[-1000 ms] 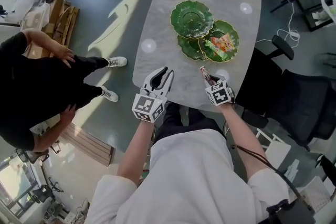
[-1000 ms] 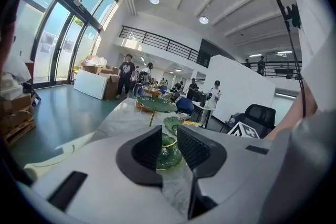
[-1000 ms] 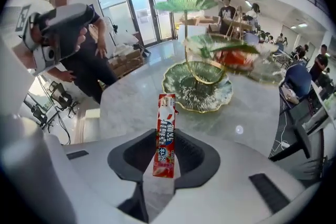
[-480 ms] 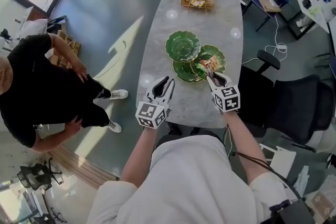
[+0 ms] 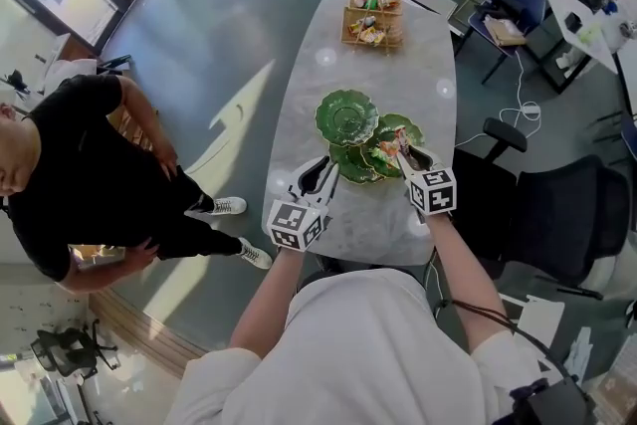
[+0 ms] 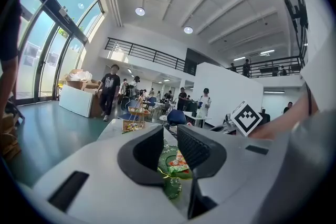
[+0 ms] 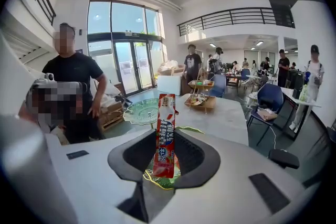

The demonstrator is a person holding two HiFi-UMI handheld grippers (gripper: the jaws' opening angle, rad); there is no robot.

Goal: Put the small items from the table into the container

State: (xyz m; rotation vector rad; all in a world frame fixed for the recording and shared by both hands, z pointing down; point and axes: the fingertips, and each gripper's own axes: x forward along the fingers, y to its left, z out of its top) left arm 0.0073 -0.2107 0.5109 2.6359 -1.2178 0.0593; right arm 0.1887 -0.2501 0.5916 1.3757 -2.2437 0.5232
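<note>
A: Where is the snack at this moment?

B: A slim red snack packet [image 7: 166, 131] stands upright, pinched near its lower end between the jaws of the right gripper [image 7: 164, 160]. In the head view, that gripper hangs over the near edge of a cluster of green leaf-shaped plates [image 5: 347, 117] in the middle of the marble table [image 5: 373, 219].

A: Why hold it upright?

B: Because it is gripped low, most of the packet is clear of the jaws, which should let it drop cleanly. One plate already holds a colourful packet [image 5: 386, 147], so the plates are probably the container. A wooden basket [image 5: 372, 15] of snacks sits at the far end.

A: And the other hand?

B: The left gripper [image 5: 320, 172] waits just beside the plates, jaws apart, nothing between them.
</note>
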